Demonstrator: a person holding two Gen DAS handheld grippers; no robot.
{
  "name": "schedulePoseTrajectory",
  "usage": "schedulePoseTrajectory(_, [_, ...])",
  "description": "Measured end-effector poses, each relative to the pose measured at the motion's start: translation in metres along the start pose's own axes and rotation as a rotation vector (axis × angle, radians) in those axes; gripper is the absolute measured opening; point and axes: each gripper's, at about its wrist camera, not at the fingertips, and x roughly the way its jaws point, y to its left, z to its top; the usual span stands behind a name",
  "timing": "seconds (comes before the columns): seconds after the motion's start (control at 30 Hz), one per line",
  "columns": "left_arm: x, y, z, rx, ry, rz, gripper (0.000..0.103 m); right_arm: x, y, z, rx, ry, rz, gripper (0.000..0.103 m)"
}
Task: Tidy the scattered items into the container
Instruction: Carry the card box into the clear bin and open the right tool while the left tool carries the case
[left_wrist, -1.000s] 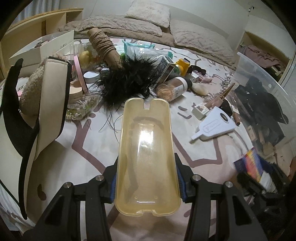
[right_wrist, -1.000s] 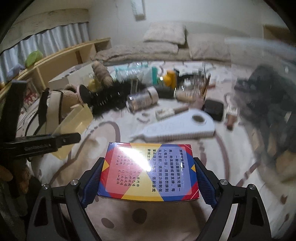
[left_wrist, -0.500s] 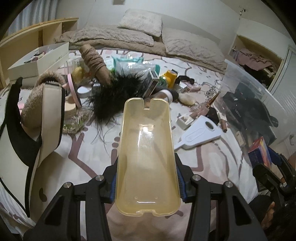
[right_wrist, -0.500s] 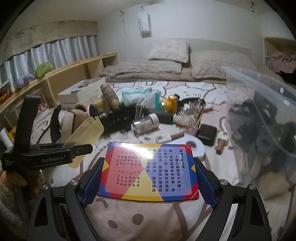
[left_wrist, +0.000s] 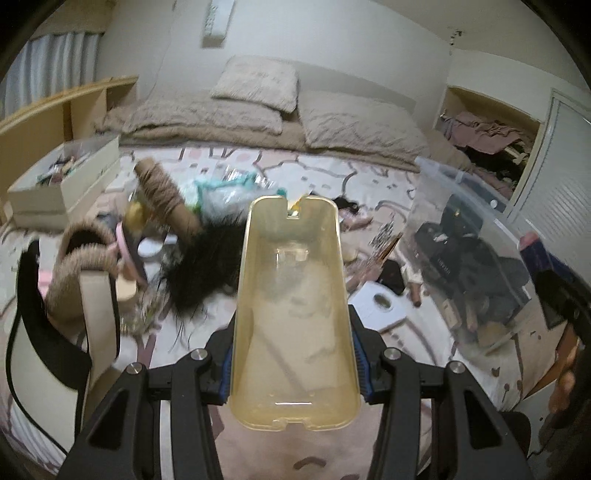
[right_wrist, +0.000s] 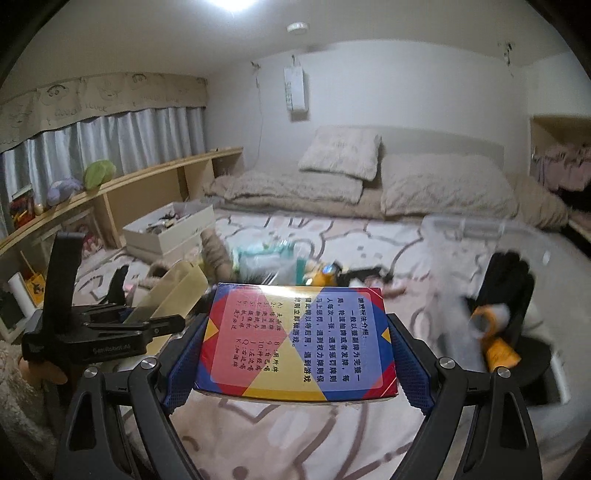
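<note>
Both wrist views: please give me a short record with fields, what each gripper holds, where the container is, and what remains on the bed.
left gripper: shut on yellow translucent tray
right gripper: shut on colourful printed box
container: clear plastic bin on the bed, at the right, already holding dark items
still on bedspread: black feathery item, twine roll, white flat tool, cream bag
task state: both held items not yet in the bin

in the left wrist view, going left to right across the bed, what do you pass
cream and black bag → fuzzy slipper → black feathery item → yellow translucent tray held in the left gripper → white flat paddle-shaped item → clear plastic storage bin
</note>
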Motion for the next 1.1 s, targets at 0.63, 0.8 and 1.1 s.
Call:
schedulePoseTrajectory(0.63, [-0.009,-0.074,0.072,0.121,-0.141,-0.106,0.049,-0.050,-0.125,0.070,0.188,-0.108,-0.106,0.090])
schedulePoseTrajectory(0.8, [-0.003,-0.096,0.080,0.130,-0.153,-0.157,0.049,-0.054,-0.151,0.069,0.232,-0.092,-0.118,0.090])
schedulePoseTrajectory(1.1, [0.007,-0.138,0.095,0.145,-0.148,-0.233,0.049,-0.045,-0.185,0.047,0.322,0.002,-0.134,0.090])
